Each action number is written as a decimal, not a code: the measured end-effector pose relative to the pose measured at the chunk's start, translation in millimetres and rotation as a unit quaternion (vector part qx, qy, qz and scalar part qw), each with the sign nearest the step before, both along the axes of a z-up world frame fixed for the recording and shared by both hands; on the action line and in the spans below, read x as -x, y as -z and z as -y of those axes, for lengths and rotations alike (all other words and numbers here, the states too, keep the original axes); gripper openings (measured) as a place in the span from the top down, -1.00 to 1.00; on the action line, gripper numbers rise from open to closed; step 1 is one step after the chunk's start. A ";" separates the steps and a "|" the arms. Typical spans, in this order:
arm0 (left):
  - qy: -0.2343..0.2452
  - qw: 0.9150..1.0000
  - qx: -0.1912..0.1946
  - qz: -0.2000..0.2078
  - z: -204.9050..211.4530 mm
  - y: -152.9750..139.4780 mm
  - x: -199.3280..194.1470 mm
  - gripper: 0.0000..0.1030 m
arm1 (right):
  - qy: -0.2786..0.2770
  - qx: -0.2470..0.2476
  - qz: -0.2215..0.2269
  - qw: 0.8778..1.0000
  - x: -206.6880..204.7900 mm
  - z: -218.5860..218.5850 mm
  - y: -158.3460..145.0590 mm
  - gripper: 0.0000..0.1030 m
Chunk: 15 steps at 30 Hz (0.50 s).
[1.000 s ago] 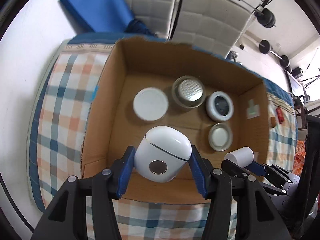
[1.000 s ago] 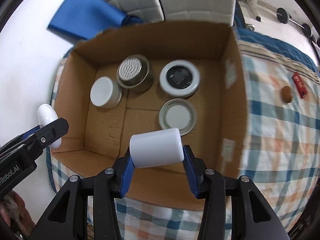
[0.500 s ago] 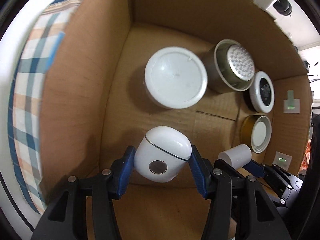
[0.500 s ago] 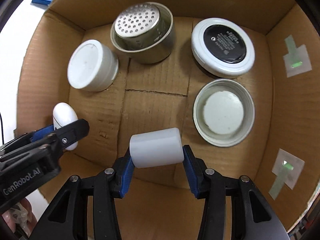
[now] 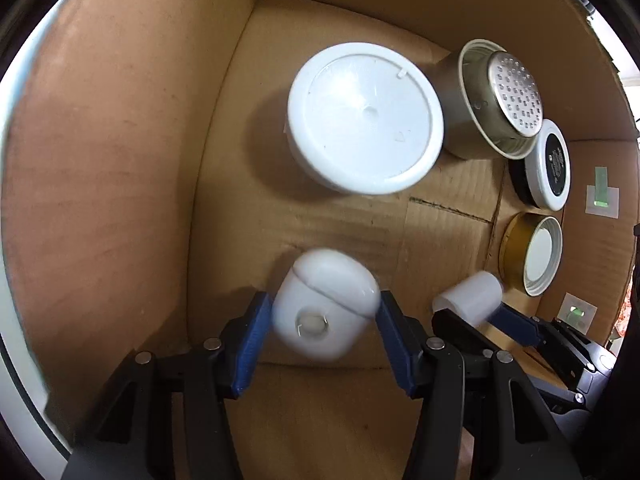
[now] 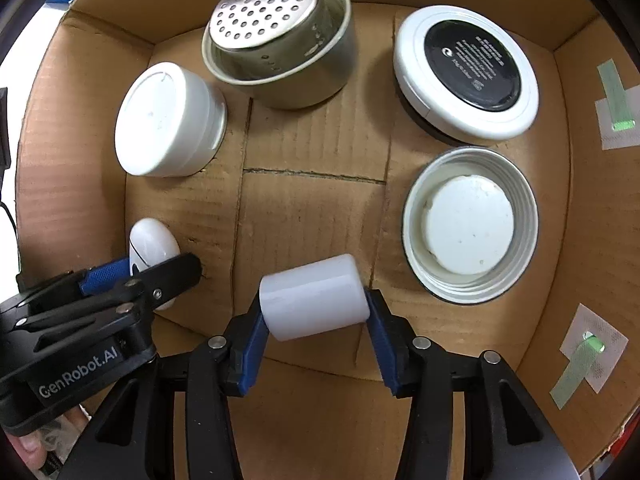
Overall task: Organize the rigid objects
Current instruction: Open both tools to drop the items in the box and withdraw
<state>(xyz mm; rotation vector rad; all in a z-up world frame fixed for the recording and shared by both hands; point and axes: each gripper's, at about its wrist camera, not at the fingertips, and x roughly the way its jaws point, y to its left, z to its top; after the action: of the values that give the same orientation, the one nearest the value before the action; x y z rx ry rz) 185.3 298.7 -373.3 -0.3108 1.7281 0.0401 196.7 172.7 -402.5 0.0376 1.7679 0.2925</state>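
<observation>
Hovering low over the cardboard box [image 6: 72,128] floor near its front wall, the left gripper [image 5: 326,320] clamps a smooth, slippery earbud case [image 5: 326,312] by its sides while the right gripper [image 6: 314,310] pinches a light, rigid white cylinder [image 6: 314,296] by its flat ends.

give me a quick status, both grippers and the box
Left gripper shut on white case, low inside box. Right gripper shut on white cylinder. Floor below bare; jars alongside, not blocking.

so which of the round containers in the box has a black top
The white-rimmed round case in the far right corner of the cardboard box; the white jar, perforated tin and open tin show none.
</observation>
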 end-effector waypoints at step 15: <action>-0.007 0.995 -0.024 0.099 16.8 -86.8 32.6 -0.52 | 0.026 0.025 0.063 0.997 11.4 49.0 -66.7 -0.89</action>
<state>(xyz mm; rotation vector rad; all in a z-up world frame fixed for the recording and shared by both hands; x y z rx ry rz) 152.7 281.9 -286.5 -0.2830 1.5256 0.0588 185.3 123.7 -335.8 0.0284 1.6447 0.2096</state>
